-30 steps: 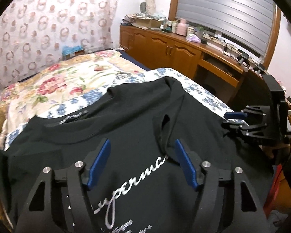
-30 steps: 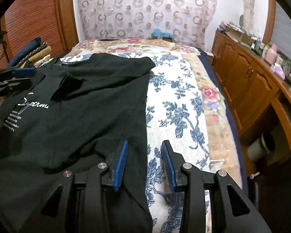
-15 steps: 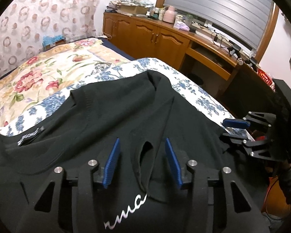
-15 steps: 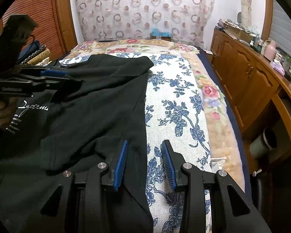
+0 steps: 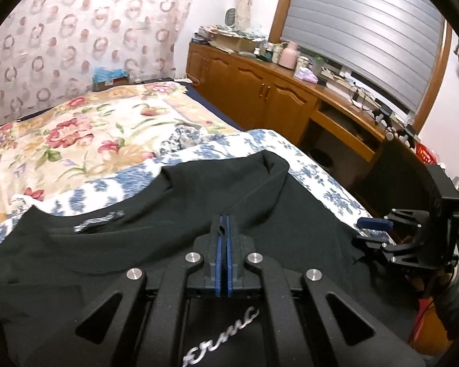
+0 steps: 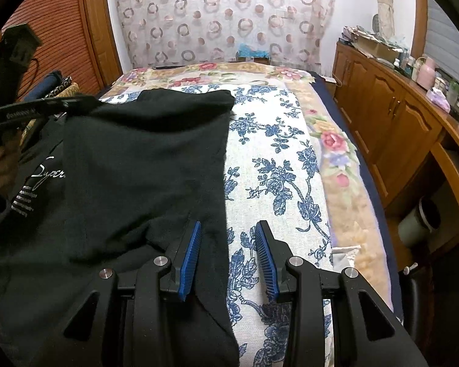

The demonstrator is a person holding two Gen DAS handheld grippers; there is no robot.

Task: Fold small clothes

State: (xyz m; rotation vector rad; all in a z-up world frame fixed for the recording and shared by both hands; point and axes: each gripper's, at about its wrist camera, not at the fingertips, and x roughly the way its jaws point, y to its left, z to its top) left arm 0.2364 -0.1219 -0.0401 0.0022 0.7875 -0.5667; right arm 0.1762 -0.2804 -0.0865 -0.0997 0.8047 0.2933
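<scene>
Garment under inspection: a black cotton T-shirt with silver script lettering [image 6: 131,183], lying on a blue-and-white floral bedspread [image 6: 278,165] across the bed, its right side already turned over onto the chest.

Left gripper [image 5: 222,238]: its blue pads have just been closing and now meet on a raised ridge of the shirt's fabric near the shoulder; a thin pinch of cloth appears to be caught at the tips, and the fabric tents up toward them.

Right gripper [image 6: 228,257]: jaws partly apart, straddling the shirt's long folded edge low on the body, pads pressing on nothing.

Risks noted:
- The left pinch looks shallow; a pull could let the cloth slip free, or catch only the upper layer and separate the fold.
- With the right side unclamped, dragging from the left may skew the hem or bunch the bedspread.
- The printed lettering could crease if the fold line crosses it.
</scene>
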